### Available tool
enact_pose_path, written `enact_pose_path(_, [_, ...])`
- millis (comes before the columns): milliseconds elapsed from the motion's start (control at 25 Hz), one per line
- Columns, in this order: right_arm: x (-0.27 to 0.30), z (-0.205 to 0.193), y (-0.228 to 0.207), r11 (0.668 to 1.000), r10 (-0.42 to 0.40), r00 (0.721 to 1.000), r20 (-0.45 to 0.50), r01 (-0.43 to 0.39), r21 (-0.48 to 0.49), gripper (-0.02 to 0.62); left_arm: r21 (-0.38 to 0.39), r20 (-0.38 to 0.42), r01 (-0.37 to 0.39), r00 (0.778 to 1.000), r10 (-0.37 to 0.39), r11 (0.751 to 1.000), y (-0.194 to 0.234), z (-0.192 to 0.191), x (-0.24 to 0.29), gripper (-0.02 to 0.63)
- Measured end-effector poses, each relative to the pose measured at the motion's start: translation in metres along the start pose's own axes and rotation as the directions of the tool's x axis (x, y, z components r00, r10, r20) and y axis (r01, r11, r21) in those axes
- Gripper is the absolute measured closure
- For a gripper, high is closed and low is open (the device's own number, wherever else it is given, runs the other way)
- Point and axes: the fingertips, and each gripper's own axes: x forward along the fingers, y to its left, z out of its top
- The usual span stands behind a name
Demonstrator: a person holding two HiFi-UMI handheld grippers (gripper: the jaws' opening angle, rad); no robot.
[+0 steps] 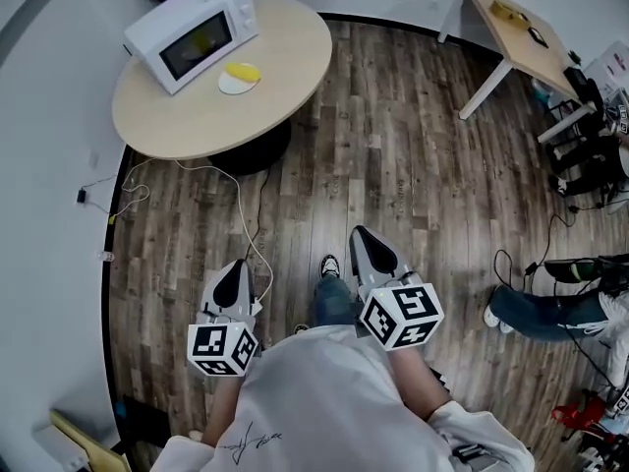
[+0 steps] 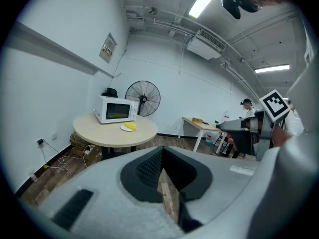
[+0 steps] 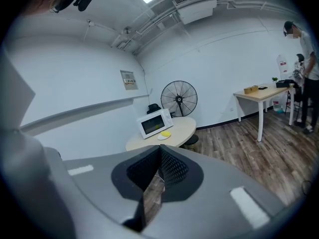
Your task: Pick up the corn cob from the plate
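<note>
Round table [image 1: 197, 116]: corn cob [image 1: 243, 71] on plate [image 1: 229, 88] | left claw [image 1: 238, 264], right claw [image 1: 358, 232] both clenched

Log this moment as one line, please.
corn cob: on plate on table, untouched | left gripper: shut, empty | right gripper: shut, empty

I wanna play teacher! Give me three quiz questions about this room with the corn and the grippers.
1. True or false: the corn cob lies on a plate on the round table.
2. What stands next to the plate? A) a kettle B) a microwave C) a toaster
3. Fill in: the left gripper and the right gripper are both ___, with nothing held.
Key: 1 true; 2 B; 3 shut.
</note>
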Motion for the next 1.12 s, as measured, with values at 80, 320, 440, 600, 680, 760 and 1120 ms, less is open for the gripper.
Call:
enact_pose_path(80, [0.013, 0.009, -0.015, 1.0, 0.01, 1.0, -0.007, -0.01, 0.005, 0.598, 0.001, 0.002, 0.003, 1.0, -0.003, 1.0, -0.006, 0.01, 0.019, 0.615])
enact_pose_path(320, [0.055, 0.032, -0.034, 0.989, 0.146, 0.988, -0.051, -0.148, -0.027, 0.598, -0.002, -0.001, -0.017, 1.0, 0.017, 1.0, -0.015, 0.035, 0.074, 0.614])
enact_pose_path(440, [0.073, 0.041, -0.049, 0.984, 0.177, 0.982, -0.069, -0.178, -0.017, 0.598, -0.005, -0.008, -0.02, 1.0, 0.02, 1.0, -0.022, 0.045, 0.1, 0.614])
enact_pose_path(600, [0.088, 0.051, -0.073, 0.979, 0.204, 0.975, -0.085, -0.205, 0.0, 0.597, -0.003, 0.002, -0.038, 0.999, 0.038, 0.999, -0.032, 0.061, 0.131, 0.614])
enact_pose_path(680, [0.093, 0.058, -0.084, 0.977, 0.213, 0.973, -0.086, -0.213, 0.002, 0.597, 0.007, 0.017, -0.06, 0.998, 0.06, 0.998, -0.036, 0.07, 0.141, 0.614])
enact_pose_path(760, [0.097, 0.061, -0.096, 0.977, 0.214, 0.973, -0.089, -0.214, 0.006, 0.598, 0.018, 0.028, -0.08, 0.996, 0.079, 0.997, -0.039, 0.077, 0.148, 0.614])
enact_pose_path(1120, [0.128, 0.058, -0.113, 0.975, 0.216, 0.965, -0.147, -0.222, -0.022, 0.597, 0.018, 0.033, -0.141, 0.99, 0.141, 0.99, -0.025, 0.089, 0.167, 0.614])
